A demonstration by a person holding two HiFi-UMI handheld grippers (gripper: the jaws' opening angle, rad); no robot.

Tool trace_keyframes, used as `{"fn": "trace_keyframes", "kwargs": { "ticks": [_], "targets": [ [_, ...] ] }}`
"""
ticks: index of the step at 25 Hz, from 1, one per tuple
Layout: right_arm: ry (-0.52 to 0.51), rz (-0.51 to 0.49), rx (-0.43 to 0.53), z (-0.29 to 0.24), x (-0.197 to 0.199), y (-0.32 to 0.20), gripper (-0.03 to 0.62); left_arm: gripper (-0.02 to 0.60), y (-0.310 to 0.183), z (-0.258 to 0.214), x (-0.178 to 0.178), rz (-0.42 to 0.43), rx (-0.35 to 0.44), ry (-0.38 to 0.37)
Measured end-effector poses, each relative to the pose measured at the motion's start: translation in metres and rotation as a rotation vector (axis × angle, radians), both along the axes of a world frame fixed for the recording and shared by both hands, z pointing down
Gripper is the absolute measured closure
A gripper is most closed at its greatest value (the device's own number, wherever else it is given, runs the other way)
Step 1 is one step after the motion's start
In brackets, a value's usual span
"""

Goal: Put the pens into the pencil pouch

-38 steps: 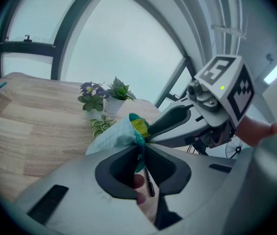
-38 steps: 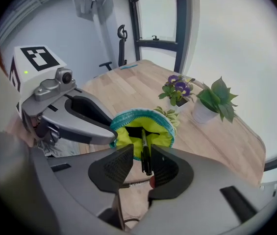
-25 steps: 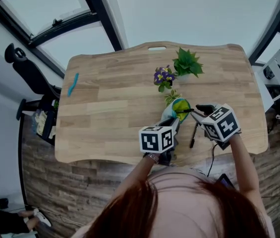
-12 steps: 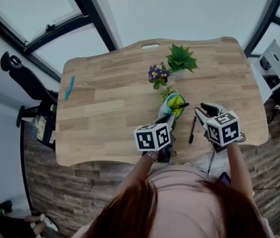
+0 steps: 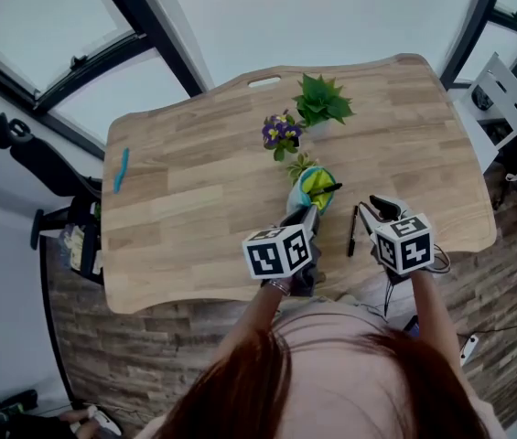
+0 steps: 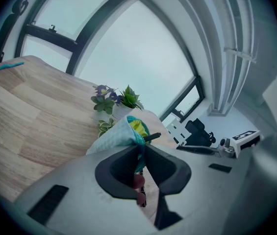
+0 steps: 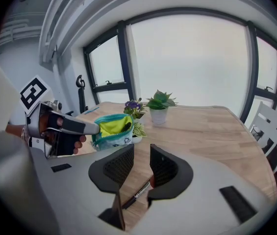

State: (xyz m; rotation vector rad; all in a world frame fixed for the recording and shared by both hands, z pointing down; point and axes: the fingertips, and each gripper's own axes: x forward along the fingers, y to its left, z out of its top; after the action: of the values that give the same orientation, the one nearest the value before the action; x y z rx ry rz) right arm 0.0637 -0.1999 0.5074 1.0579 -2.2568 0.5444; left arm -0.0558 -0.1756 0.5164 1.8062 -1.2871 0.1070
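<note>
A teal pencil pouch with yellow lining stands open on the wooden table. One black pen pokes out of its mouth. My left gripper is shut on the pouch's near edge and holds it up; the pen tip shows just past the jaws. A second black pen lies on the table to the right of the pouch. My right gripper hovers open just right of it. In the right gripper view that pen lies below the open jaws, with the pouch ahead to the left.
Behind the pouch stand a small leafy plant, a purple flower pot and a green potted plant. A blue object lies at the table's far left edge. A white chair stands off to the right.
The right gripper has left a pen in the pouch's mouth and pulled back towards me and to the right, ending over the pen on the table. The left gripper kept its hold.
</note>
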Motion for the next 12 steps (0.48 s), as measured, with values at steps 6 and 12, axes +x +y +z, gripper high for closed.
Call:
{"fn": "trace_keyframes", "kwargs": {
  "ticks": [6,12],
  "targets": [
    [0.010,0.053,-0.012,0.016,0.009,0.010,0.500,0.543,0.000,0.000,0.002,-0.010,0.001,0.008],
    [0.017,0.089,-0.039,0.037,0.010,0.025,0.500,0.543,0.001,0.001,0.001,-0.027,-0.005,0.020]
  ]
}}
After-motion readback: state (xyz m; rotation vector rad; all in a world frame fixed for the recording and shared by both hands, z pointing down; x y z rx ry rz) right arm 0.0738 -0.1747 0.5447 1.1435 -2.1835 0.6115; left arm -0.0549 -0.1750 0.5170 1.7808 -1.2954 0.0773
